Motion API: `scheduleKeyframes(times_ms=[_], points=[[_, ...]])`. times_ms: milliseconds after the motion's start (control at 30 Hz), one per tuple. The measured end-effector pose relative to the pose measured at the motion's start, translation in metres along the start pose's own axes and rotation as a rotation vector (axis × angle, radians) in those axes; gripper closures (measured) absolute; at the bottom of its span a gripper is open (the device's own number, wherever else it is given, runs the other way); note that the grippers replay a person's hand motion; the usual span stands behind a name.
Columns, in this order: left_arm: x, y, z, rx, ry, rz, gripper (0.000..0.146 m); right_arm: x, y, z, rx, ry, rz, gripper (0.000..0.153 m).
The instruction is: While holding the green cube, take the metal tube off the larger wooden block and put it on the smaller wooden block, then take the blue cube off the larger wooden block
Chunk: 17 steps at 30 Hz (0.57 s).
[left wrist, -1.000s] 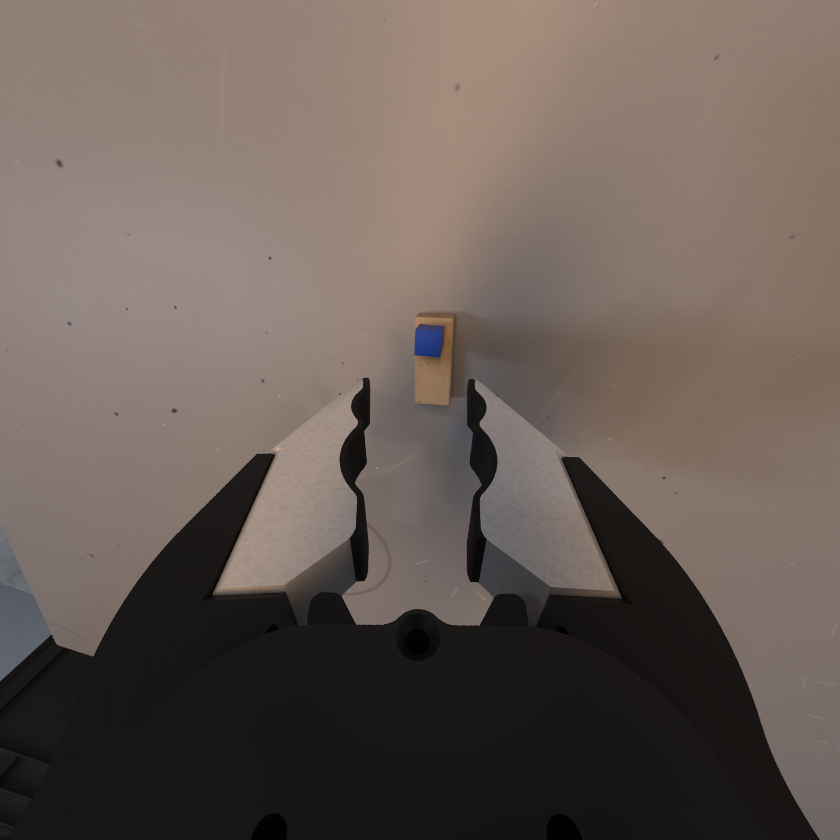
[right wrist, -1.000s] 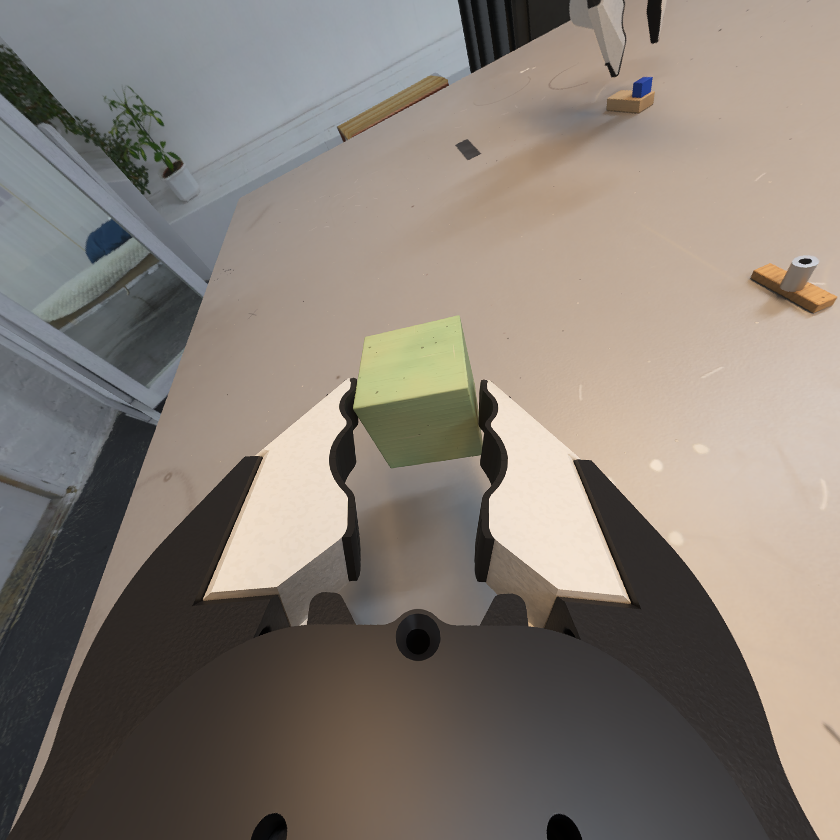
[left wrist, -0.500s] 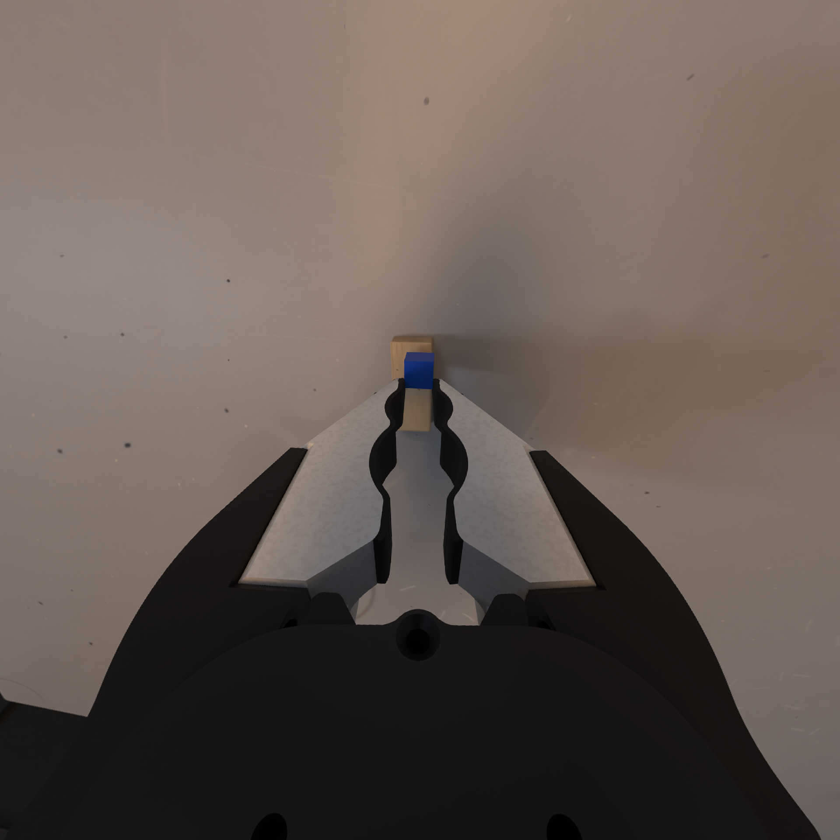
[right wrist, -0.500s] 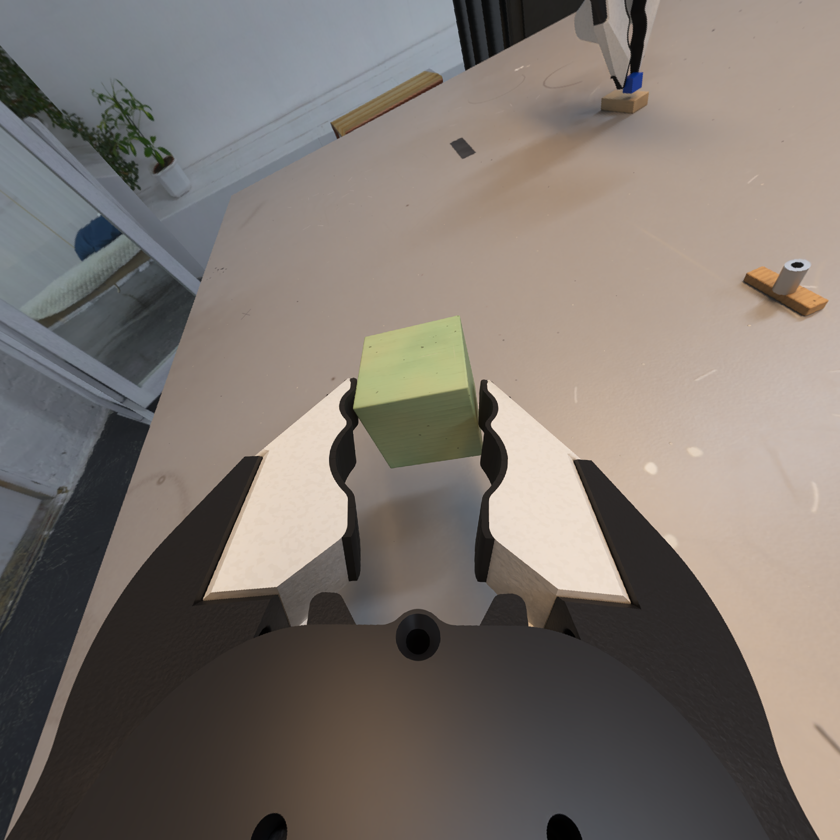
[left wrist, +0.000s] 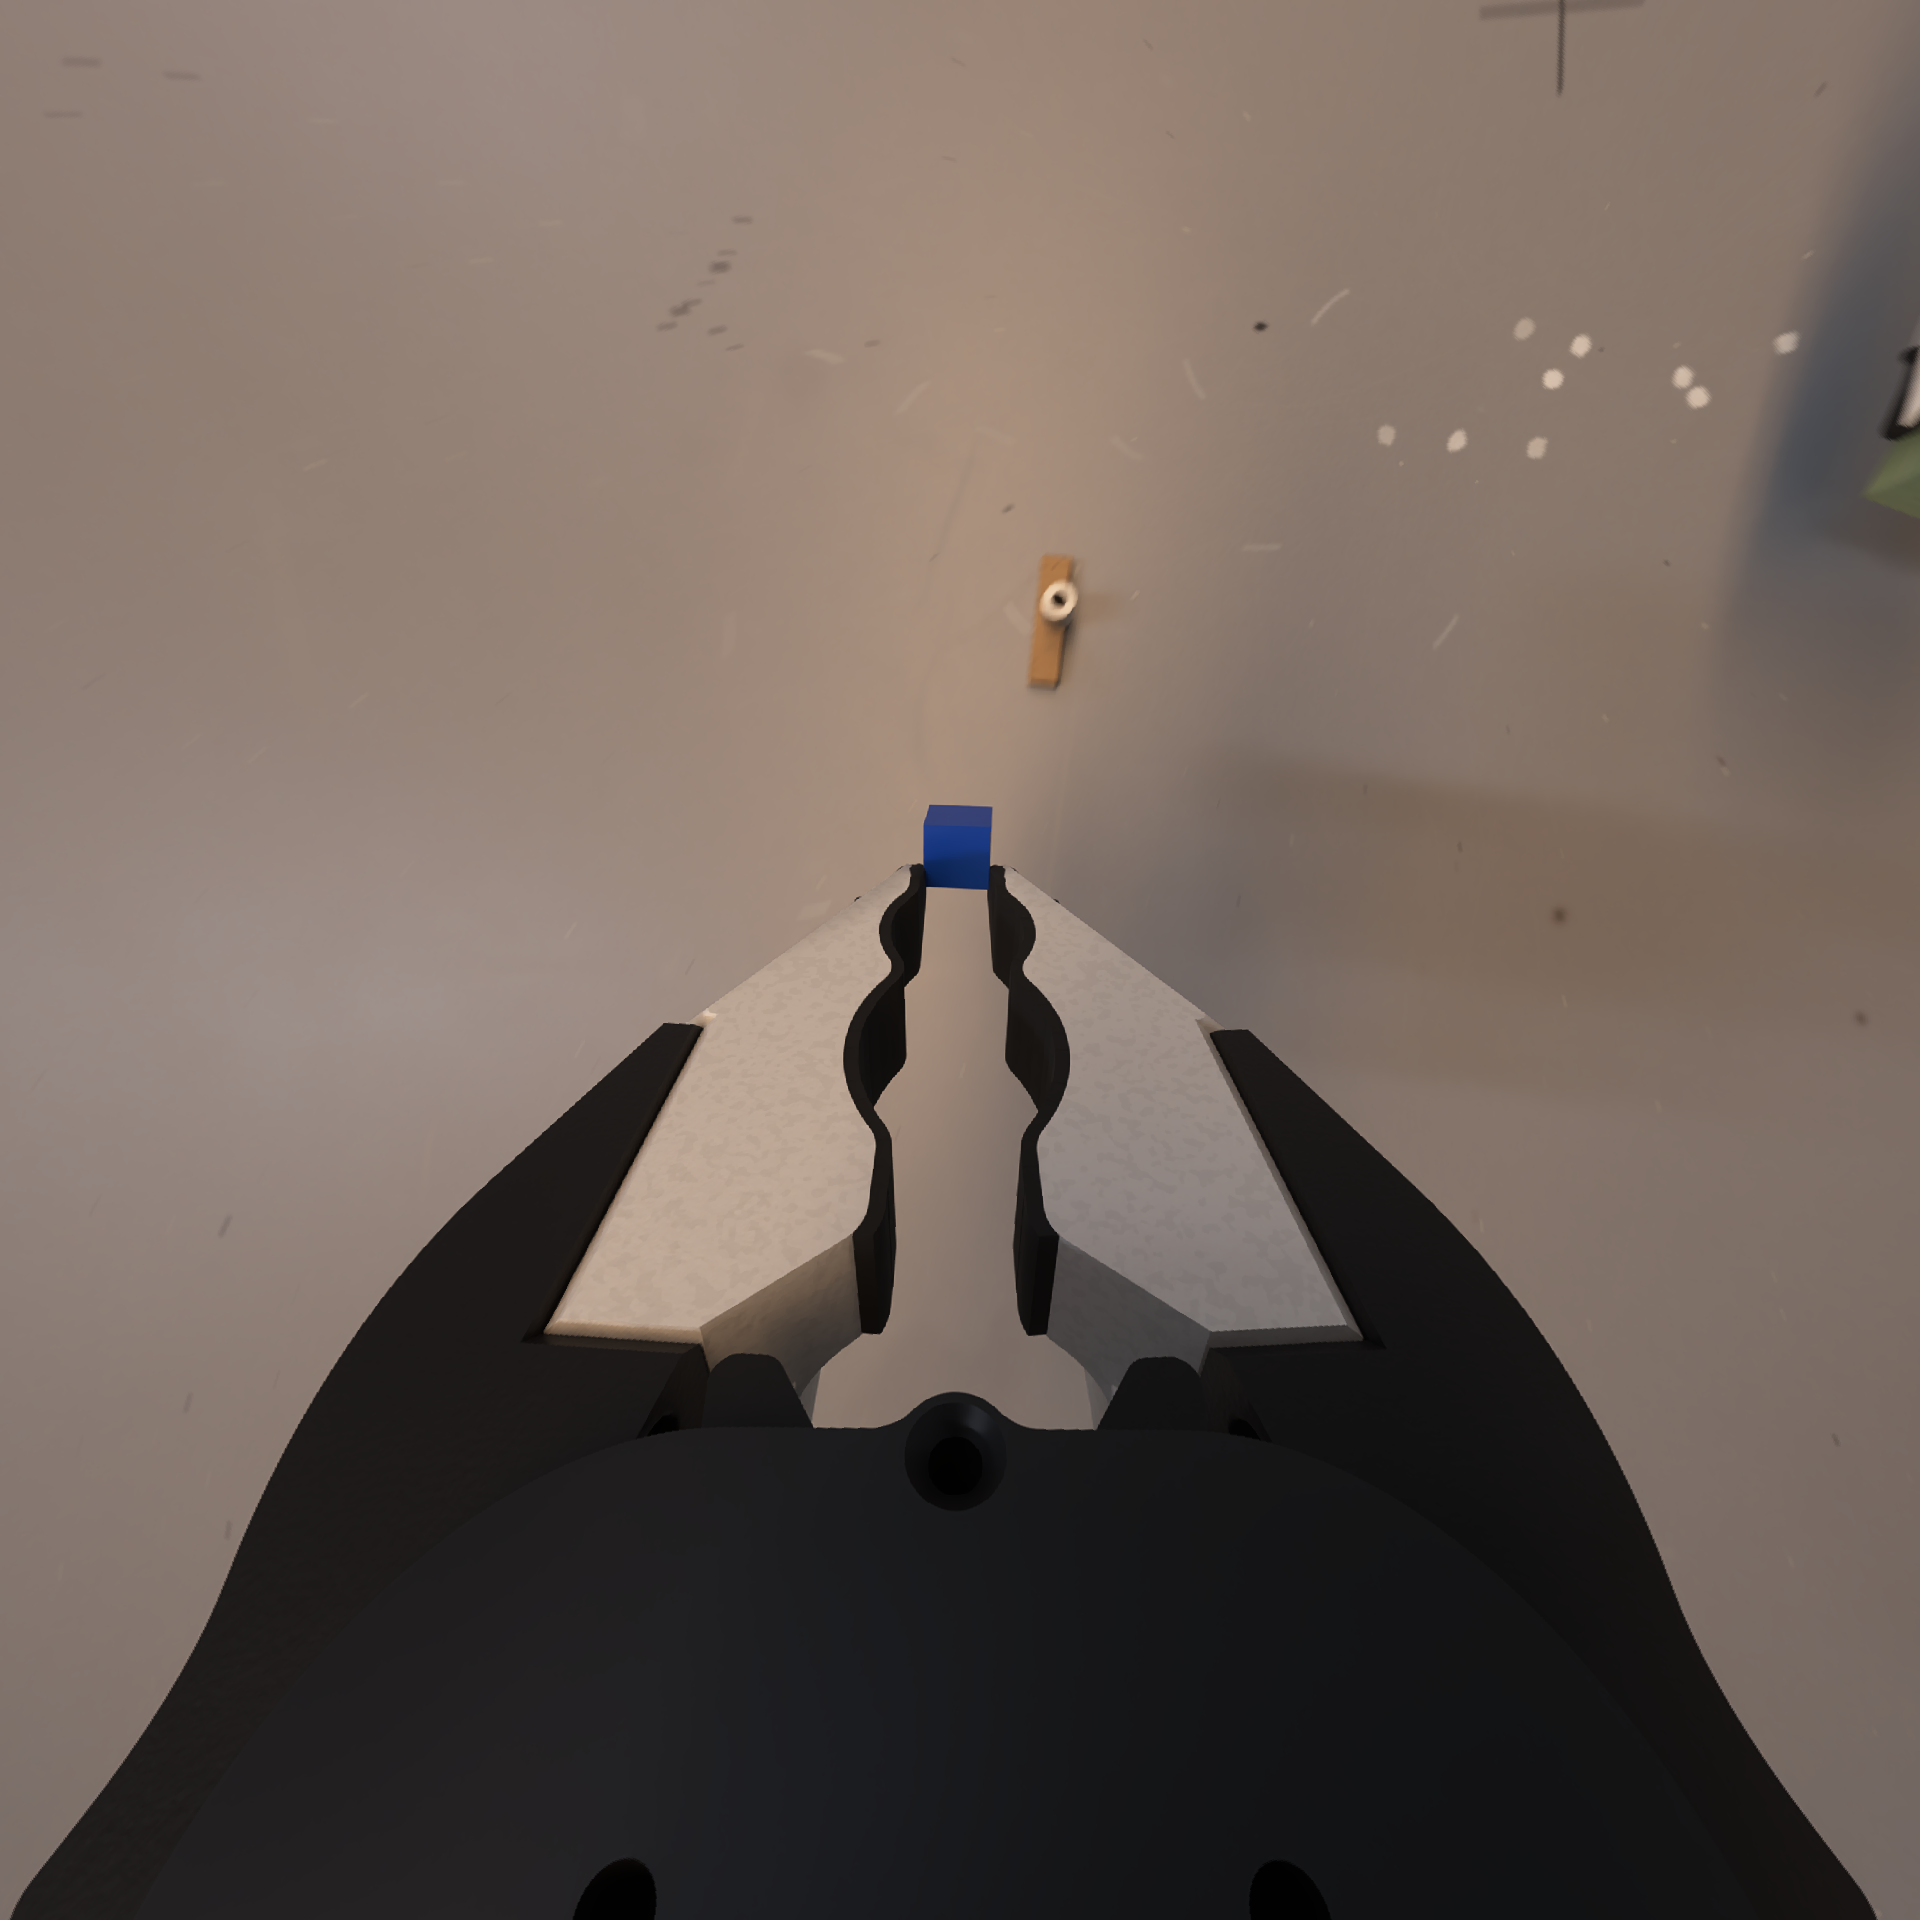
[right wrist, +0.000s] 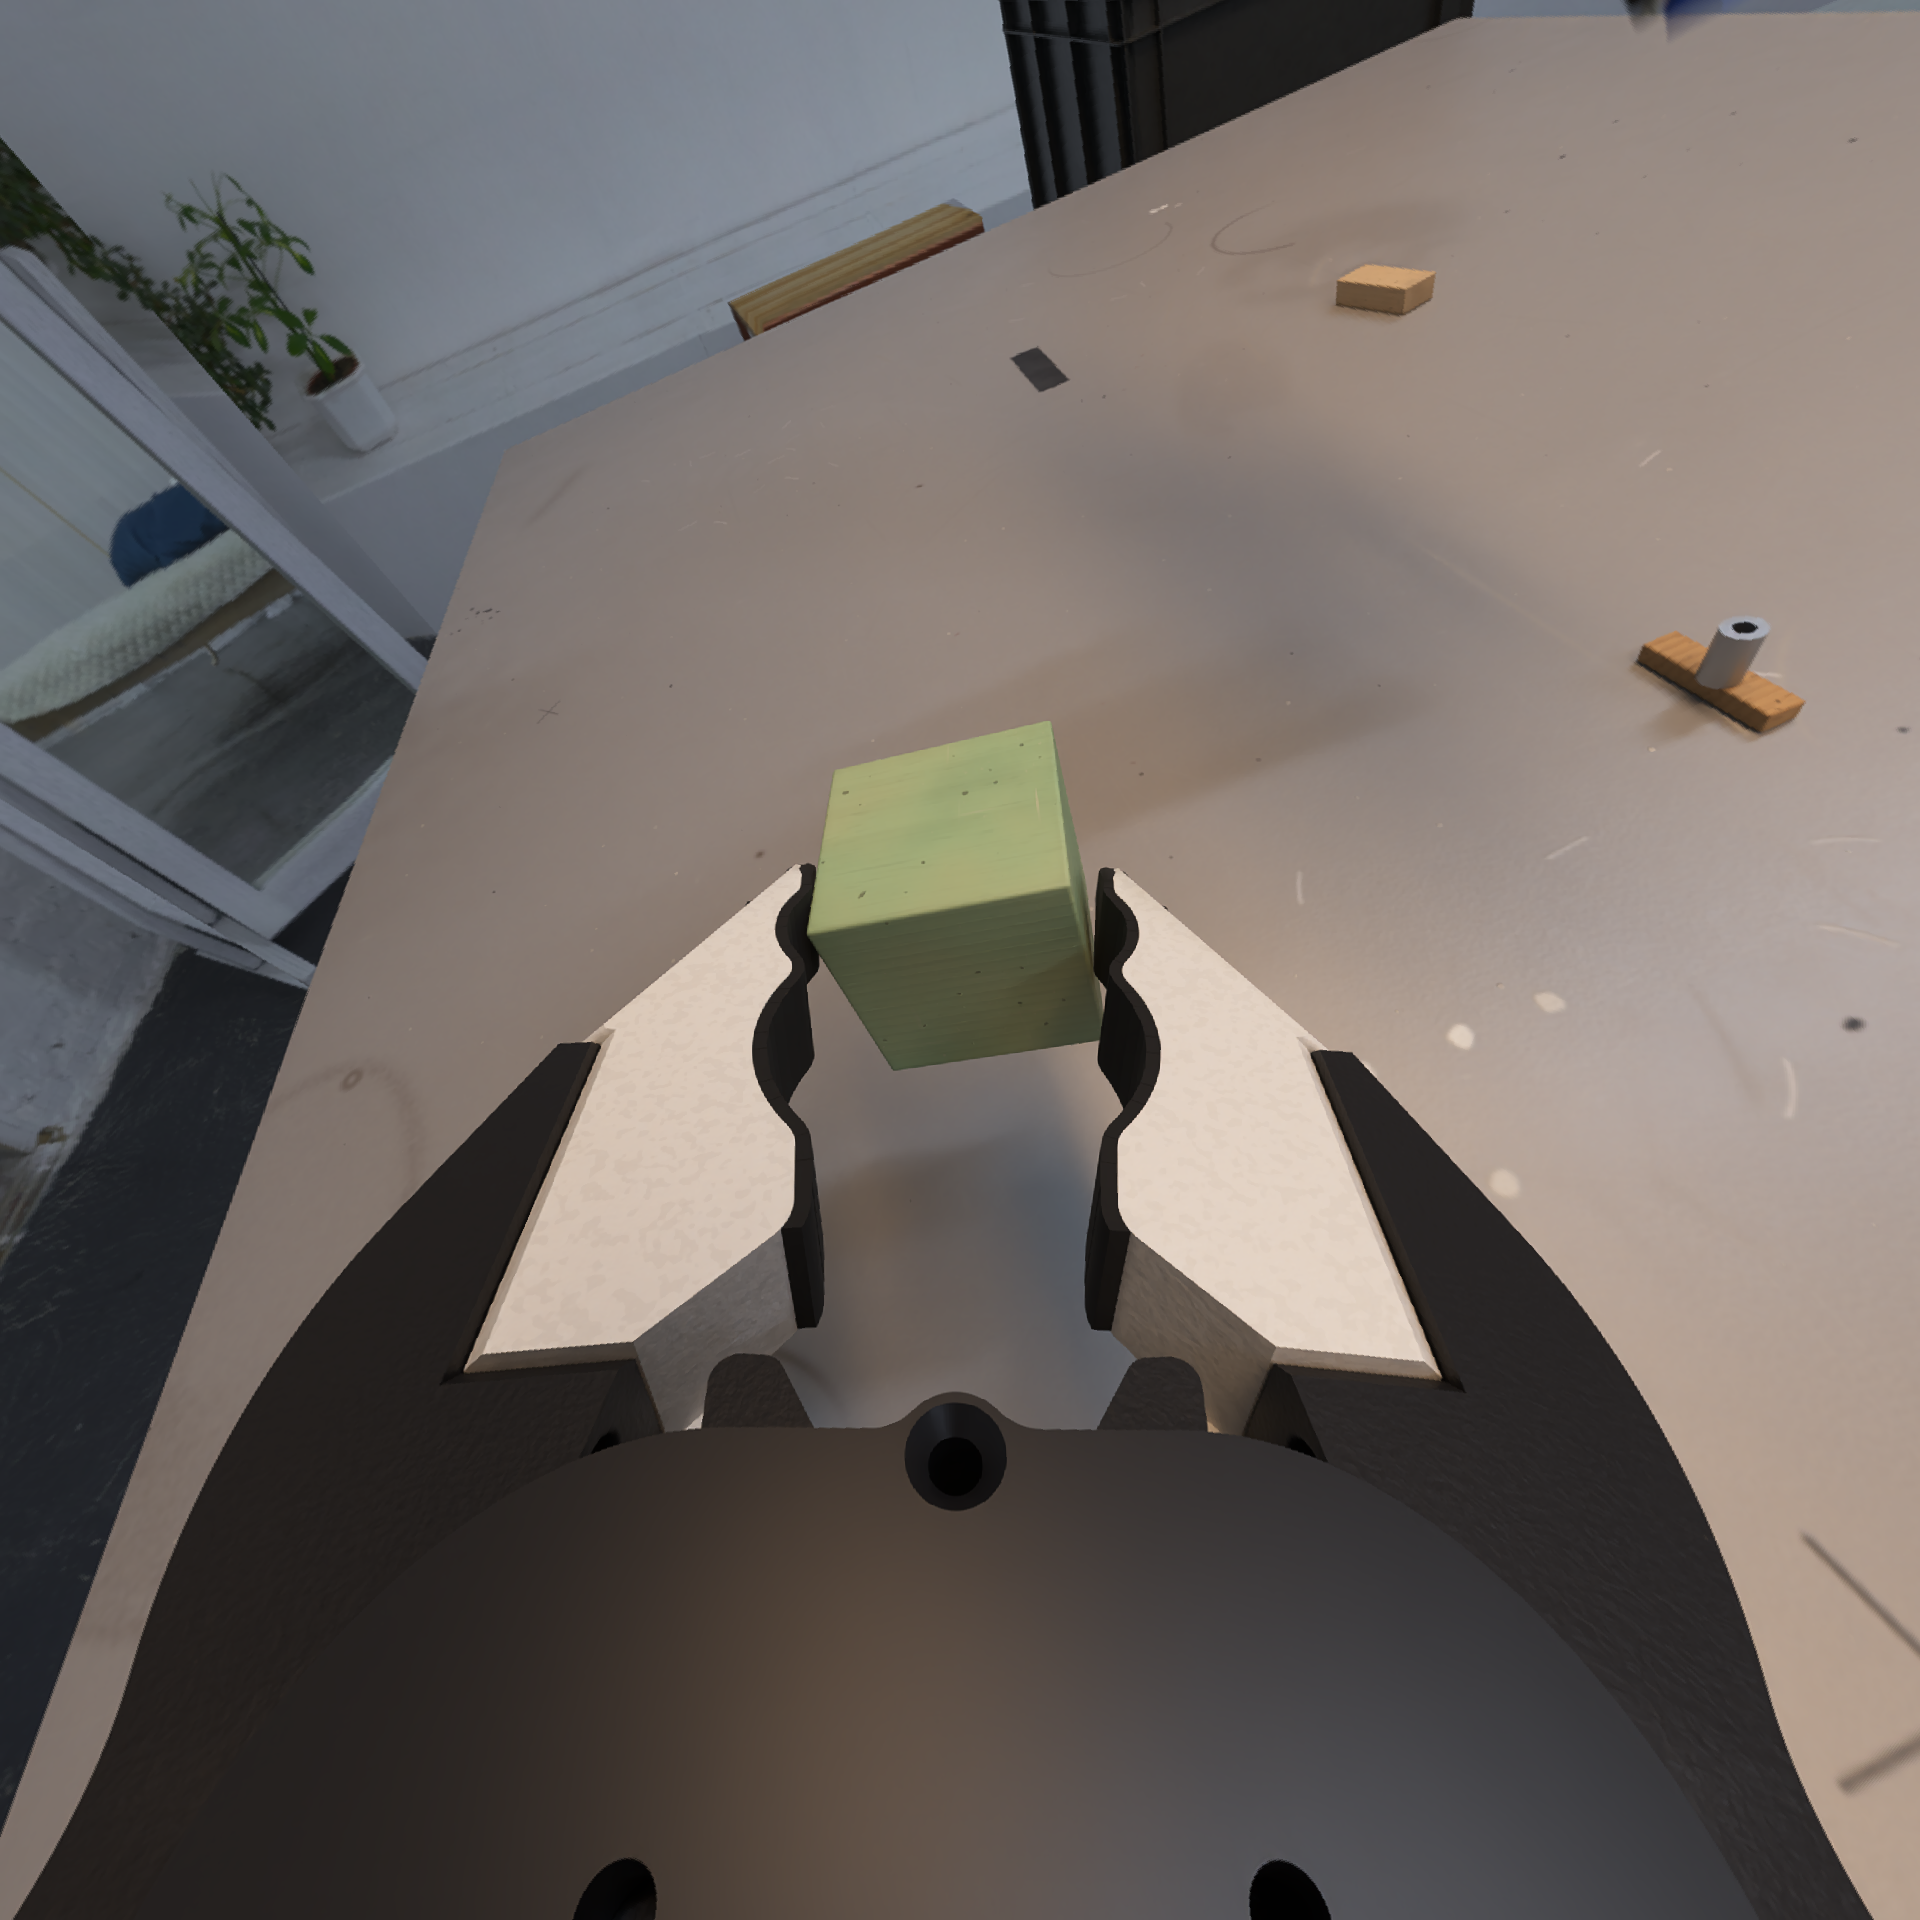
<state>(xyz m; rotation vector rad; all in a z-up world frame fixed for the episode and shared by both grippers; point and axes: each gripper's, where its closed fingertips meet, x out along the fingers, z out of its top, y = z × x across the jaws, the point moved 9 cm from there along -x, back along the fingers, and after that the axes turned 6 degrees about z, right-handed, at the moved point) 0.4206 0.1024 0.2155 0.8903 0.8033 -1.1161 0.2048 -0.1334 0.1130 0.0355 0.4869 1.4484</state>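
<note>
My left gripper [left wrist: 956,883] is shut on the small blue cube [left wrist: 957,844] at its fingertips and holds it above the table. Beyond it lies a thin brown wooden block [left wrist: 1049,655] with the metal tube [left wrist: 1059,600] standing on it. My right gripper [right wrist: 951,883] is shut on the green cube [right wrist: 951,894], held above the table. In the right wrist view the light wooden block [right wrist: 1385,288] lies bare at the far right, and the tube [right wrist: 1733,651] stands upright on the thin brown block [right wrist: 1756,704] at the right. The green cube's corner [left wrist: 1896,488] shows at the left wrist view's right edge.
The beige table [right wrist: 1039,582] ends at the left, with dark floor below. A dark crate [right wrist: 1143,83] stands past the far edge. A small grey patch [right wrist: 1039,369] lies on the table. A wooden bench [right wrist: 852,270], a potted plant [right wrist: 343,395] and a glass door are off the table.
My left gripper closed on the blue cube, lifted it off the light wooden block and swung toward the tube's block. My right gripper kept its hold on the green cube and shifted slightly.
</note>
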Motion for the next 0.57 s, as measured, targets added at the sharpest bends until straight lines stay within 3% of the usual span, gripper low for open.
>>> scheduleKeyframes(times_ms=[133, 233, 467, 567], points=[[0.085, -0.022, 0.046, 0.051, 0.12, -0.062, 0.134, -0.005, 0.001, -0.002, -0.006, -0.007, -0.015, 0.099], [0.122, -0.022, 0.061, 0.09, 0.187, -0.093, 0.134, -0.006, 0.002, -0.003, 0.002, -0.015, -0.01, 0.099], [0.154, -0.014, 0.07, 0.123, 0.32, -0.125, 0.134, -0.012, 0.007, -0.007, 0.005, -0.019, -0.016, 0.099], [0.158, -0.014, 0.073, 0.111, 0.304, -0.149, 0.134, -0.016, 0.007, -0.007, 0.012, -0.031, -0.021, 0.099]])
